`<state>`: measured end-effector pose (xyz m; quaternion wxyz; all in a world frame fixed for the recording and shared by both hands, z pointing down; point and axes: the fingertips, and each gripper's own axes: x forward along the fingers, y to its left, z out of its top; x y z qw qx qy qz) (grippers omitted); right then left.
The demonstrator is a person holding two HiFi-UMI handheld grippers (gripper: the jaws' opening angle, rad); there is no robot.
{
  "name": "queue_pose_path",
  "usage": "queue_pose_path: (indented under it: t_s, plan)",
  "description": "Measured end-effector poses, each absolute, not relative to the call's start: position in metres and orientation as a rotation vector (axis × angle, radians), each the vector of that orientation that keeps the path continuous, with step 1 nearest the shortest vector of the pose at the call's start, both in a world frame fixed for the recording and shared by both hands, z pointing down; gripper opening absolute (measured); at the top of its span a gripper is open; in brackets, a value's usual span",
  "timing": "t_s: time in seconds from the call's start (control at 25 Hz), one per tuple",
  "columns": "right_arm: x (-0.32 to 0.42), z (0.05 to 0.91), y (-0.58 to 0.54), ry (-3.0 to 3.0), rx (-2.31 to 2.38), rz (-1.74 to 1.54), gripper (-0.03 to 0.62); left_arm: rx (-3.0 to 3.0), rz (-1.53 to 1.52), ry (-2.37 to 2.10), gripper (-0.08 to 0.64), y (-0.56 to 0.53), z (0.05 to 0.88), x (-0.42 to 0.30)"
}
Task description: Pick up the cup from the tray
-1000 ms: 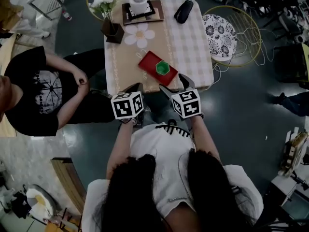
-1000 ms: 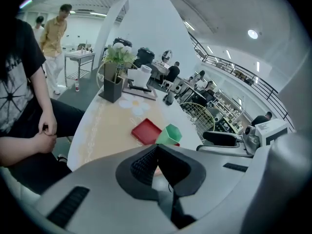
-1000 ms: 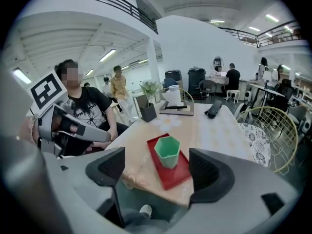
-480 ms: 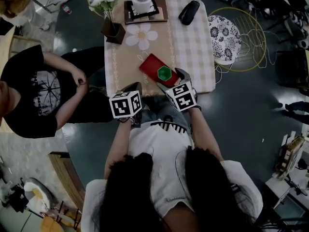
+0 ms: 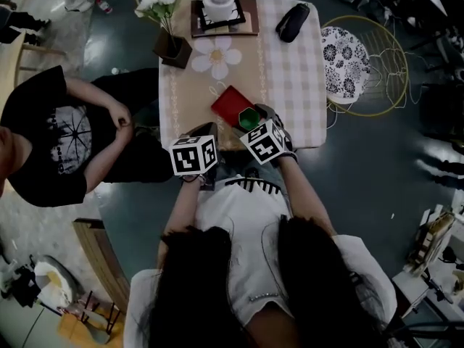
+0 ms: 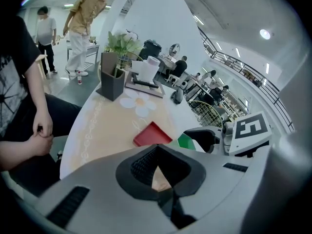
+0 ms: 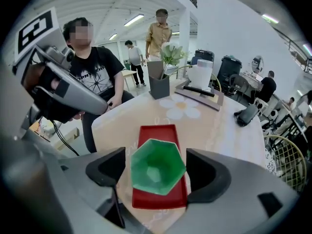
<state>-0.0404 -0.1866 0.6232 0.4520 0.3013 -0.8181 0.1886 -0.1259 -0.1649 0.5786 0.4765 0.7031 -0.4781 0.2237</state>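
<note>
A green hexagonal cup stands on the near end of a red tray on the checked tablecloth. My right gripper is open, with one jaw on each side of the cup and a small gap showing on both sides. In the head view the cup shows just beyond the right gripper's marker cube, on the tray. My left gripper is shut on nothing and hangs at the table's near edge, left of the tray. From there the cup is partly hidden by the right gripper's jaw.
A dark vase of white flowers stands at the far left of the table, beside a flower-shaped mat. A wooden board with a white pot and a black case lie at the back. A person in black sits left.
My right gripper has moved forward over the table's edge, and its jaws now stand either side of the cup. The left gripper has barely moved.
</note>
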Motion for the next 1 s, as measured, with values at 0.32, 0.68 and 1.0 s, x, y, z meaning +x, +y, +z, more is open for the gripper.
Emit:
queue_pose_path:
  t_s: [0.32, 0.68, 1.0]
  plan:
    - [-0.037, 0.638, -0.183, -1.972, 0.684, 0.507, 0.348, 1.688, 0.543, -1.185, 0.008, -0.172, 0.584, -0.128]
    - [-0.035, 0.63, -0.185, -1.993, 0.677, 0.514, 0.342, 1.686, 0.55, -1.173, 0.008, -0.173, 0.586, -0.119]
    - [0.002, 0.618, -0.202, -2.003, 0.858, 0.621, 0.342, 1.708, 0.57, -1.14, 0.009, -0.178, 0.591, -0.105]
